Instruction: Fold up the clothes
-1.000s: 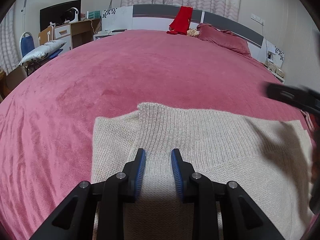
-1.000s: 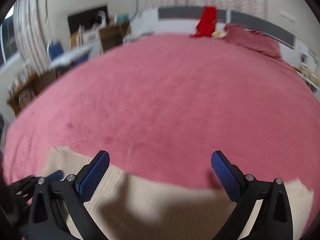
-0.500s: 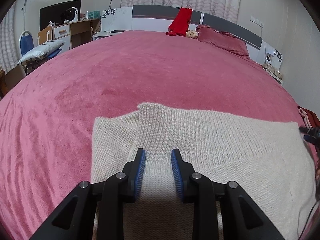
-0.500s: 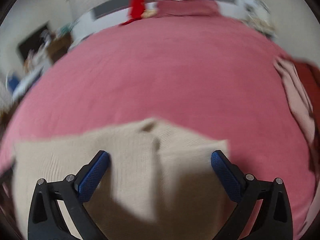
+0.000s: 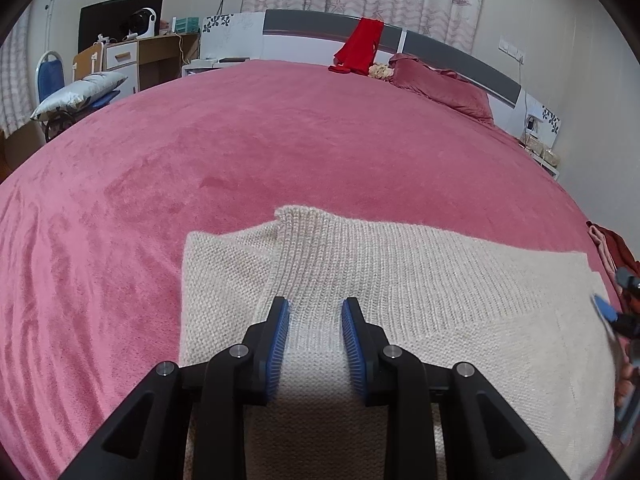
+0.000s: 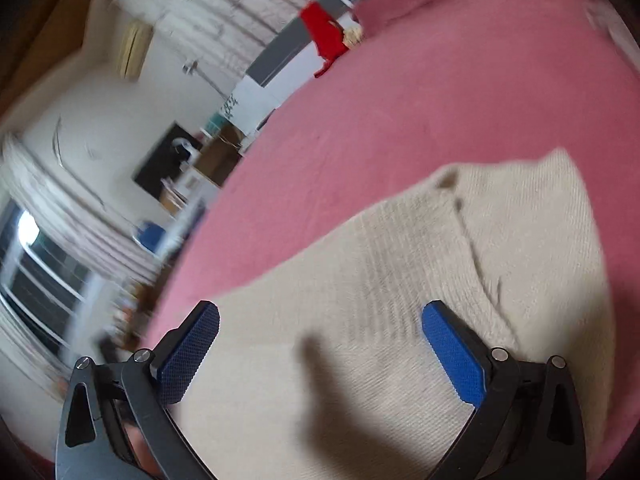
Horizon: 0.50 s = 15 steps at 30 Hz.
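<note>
We are working a cream knit sweater (image 5: 400, 280) that is lying flat at the near edge of the pink bedspread (image 5: 280, 140), partly folded, its ribbed band (image 5: 328, 248) crossing the top layer. Our left gripper (image 5: 314, 332) is sitting low on the knit with its jaws narrowed around a raised ridge of fabric, the pads appearing to pinch it. Our right gripper (image 6: 320, 344) is hanging over the sweater's other end with its jaws spread wide and nothing between them; in the left view it is only peeking in at the far right edge.

The risks we are weighing: the right gripper's view is smeared and tilted, so it may be closing on the wrong layer or catching both layers where a seam (image 6: 476, 256) is running near its pad. If the left pinch is shallow, the loose knit could be slipping out once the other side is lifted, and the fold would be coming out crooked. The plush bedspread may also be dragging the lower layer and bunching it.

Against the earlier frames, the left gripper is sitting where it was, same pinch, same width. The right gripper has swung across from over the far bedspread, rolled sharply, and is now looking down on the sweater's right end
</note>
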Each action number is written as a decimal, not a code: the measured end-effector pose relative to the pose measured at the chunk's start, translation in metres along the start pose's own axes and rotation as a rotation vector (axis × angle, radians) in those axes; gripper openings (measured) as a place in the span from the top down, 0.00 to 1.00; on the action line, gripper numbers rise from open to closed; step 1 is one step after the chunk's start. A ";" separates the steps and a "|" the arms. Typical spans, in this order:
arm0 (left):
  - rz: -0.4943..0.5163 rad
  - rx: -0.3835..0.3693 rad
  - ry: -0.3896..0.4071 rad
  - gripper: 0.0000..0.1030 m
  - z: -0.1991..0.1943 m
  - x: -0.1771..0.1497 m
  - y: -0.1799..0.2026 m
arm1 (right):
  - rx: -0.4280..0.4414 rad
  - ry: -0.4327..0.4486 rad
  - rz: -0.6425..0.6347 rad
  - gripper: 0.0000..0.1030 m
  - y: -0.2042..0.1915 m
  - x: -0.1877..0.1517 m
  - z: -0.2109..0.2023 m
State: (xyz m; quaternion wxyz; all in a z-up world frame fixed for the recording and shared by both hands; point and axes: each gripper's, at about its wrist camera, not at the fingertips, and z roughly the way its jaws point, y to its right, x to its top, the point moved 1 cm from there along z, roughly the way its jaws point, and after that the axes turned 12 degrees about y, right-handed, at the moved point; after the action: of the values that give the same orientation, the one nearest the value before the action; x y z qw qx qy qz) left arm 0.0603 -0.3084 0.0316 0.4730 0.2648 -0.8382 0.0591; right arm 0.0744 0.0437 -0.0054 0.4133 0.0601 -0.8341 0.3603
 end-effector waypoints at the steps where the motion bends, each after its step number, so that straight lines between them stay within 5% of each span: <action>1: 0.005 0.003 0.000 0.73 0.000 0.000 0.000 | -0.065 0.003 -0.059 0.01 0.001 0.002 0.004; 3: 0.018 0.009 -0.002 0.73 0.001 0.001 0.002 | -0.229 -0.015 -0.139 0.01 0.008 0.011 0.009; 10: 0.041 0.006 -0.001 0.73 -0.005 0.005 0.005 | -0.442 -0.043 -0.276 0.01 -0.011 0.032 -0.045; 15: 0.087 0.030 -0.003 0.73 -0.032 0.003 0.005 | -0.604 -0.074 -0.363 0.01 -0.022 0.009 -0.098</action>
State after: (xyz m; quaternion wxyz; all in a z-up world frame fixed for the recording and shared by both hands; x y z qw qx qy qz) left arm 0.0811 -0.2940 0.0525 0.4649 0.2351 -0.8486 0.0919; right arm 0.1408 0.0932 0.0524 0.4392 0.0953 -0.8932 0.0155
